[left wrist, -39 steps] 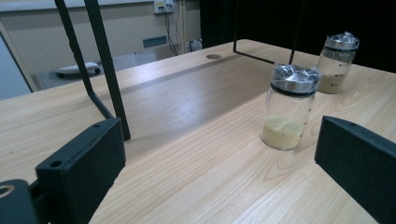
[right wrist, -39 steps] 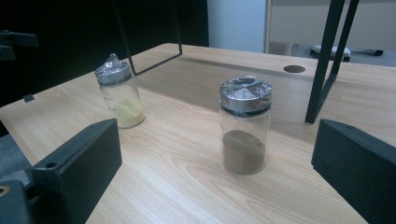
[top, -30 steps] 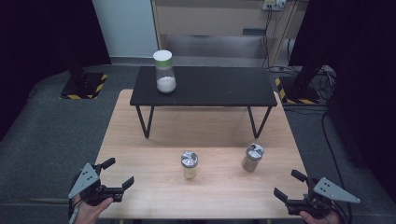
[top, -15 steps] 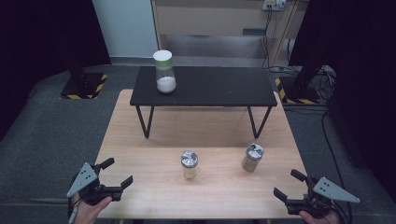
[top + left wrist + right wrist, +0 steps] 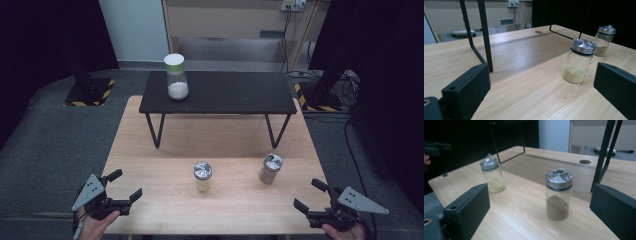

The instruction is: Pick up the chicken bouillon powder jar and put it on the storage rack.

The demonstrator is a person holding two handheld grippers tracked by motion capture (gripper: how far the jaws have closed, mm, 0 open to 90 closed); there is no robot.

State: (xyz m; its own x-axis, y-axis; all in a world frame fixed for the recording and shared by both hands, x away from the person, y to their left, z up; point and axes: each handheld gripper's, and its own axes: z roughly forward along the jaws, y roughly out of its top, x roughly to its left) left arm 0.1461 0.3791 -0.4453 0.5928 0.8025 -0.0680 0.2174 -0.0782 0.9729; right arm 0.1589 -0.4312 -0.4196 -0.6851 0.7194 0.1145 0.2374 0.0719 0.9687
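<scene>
two jars upright on wooden table (image 5: 150, 150), near of black stand (image 5: 225, 97): yellow jar (image 5: 202, 176) at near centre, holding pale yellow grains under foil-wrapped lid; brown jar (image 5: 270, 168) to its right and slightly farther, well apart from it, holding brown powder under same kind of lid. tall jar (image 5: 176, 76) on left part of stand top, white lid with green band, white powder at bottom. left gripper (image 5: 121, 186) at near left corner of table, in person's hand (image 5: 95, 225), released, jaws spread, nothing between; yellow jar seen from its camera ahead and right between jaws, brown one beyond. right gripper (image 5: 310, 195) at near right corner, likewise released and empty, jaws wide; brown jar closest ahead in its camera, yellow one farther left. both grippers well apart from jars. grey floor around table, hazard-striped bases at far left and far right.
</scene>
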